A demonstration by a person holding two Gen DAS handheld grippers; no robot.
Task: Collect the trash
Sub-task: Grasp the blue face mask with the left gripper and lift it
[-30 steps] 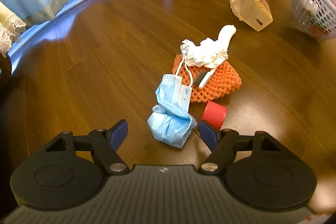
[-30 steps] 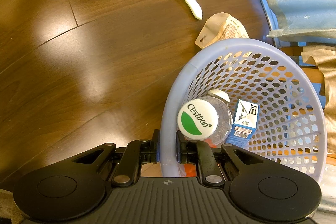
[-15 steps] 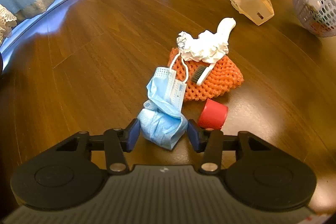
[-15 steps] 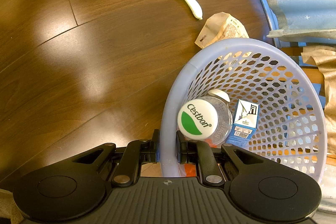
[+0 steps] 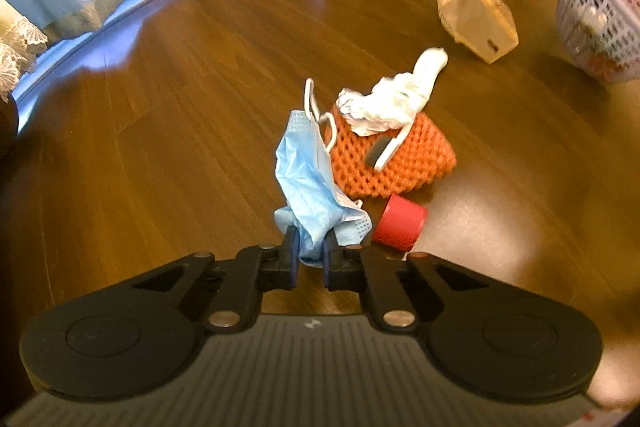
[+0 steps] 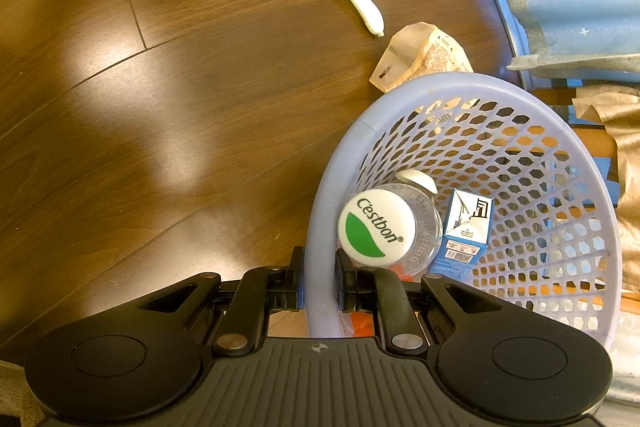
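Risk sits mostly with my left hand-held gripper (image 5: 310, 257): its jaws are closing on just the lower bunch of the crumpled blue disposable face mask (image 5: 310, 183), which trails over the wooden floor (image 5: 180, 131) beside the orange foam net sleeve (image 5: 416, 163) and red plastic cap (image 5: 400, 223). I think the thin fabric could slip out, or its white ear loop (image 5: 314, 105) could snag the net. My right hand-held gripper (image 6: 319, 285) is clamped on the rim of the lavender plastic lattice basket (image 6: 540, 163); a tilt might spill it.

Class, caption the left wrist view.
Left gripper closing on a blue face mask beside a red cap.
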